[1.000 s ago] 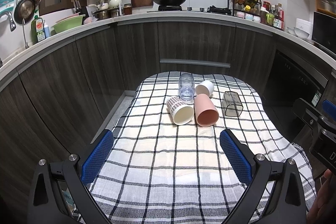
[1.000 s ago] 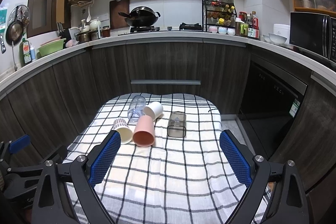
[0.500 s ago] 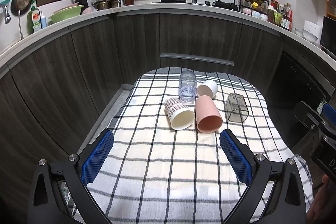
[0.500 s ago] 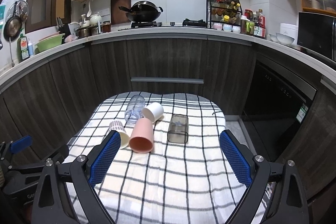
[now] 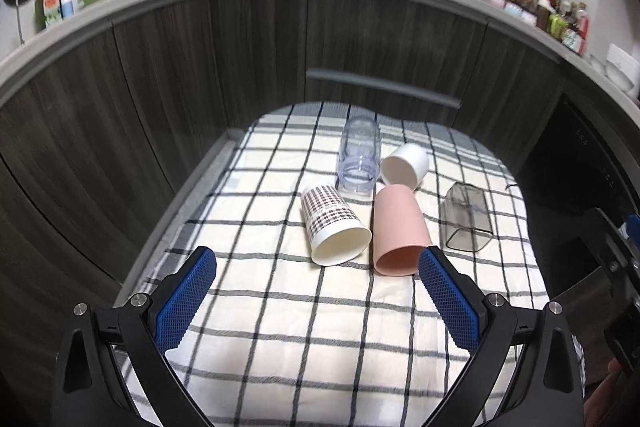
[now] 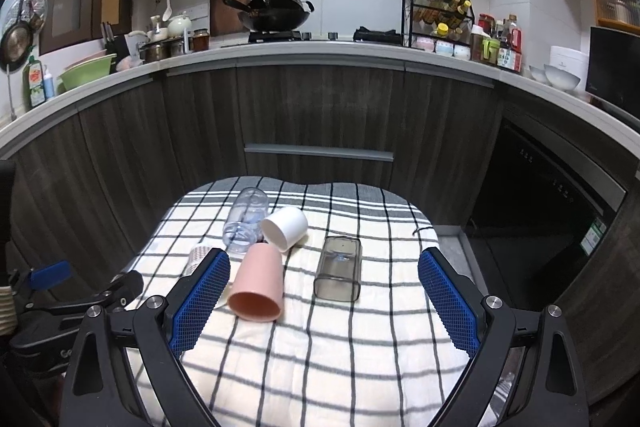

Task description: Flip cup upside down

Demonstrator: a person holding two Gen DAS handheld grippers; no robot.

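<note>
A: Both sets of fingers are spread wide and holding nothing. The left gripper (image 5: 316,281) hangs over the near stretch of checked cloth (image 5: 280,339), bare cloth between its blue pads.

B: Plenty of room there. The right gripper (image 6: 324,285) has open cloth ahead too, and the bench edge drops off just right of it, with the dark dishwasher (image 6: 548,211) beyond.

A: Moving out: five cups, all lying on their sides. The patterned cup (image 5: 334,227) and pink cup (image 5: 398,231) lie side by side, mouths facing us, the pink one's rim just beside the left gripper's right finger.

B: Behind them the clear cup (image 5: 359,157) and white cup (image 5: 404,169), packed close. The smoky square cup (image 5: 466,221) lies apart on the right, free space all round it.

A: From the right wrist view, the left finger hides most of the patterned cup.

B: Compared with a second ago, the left gripper has pushed in; the cups loom larger and the background blurs. The cups themselves haven't shifted.

A: Farthest back, dark cabinets (image 6: 320,115) wall off the bench.
</note>
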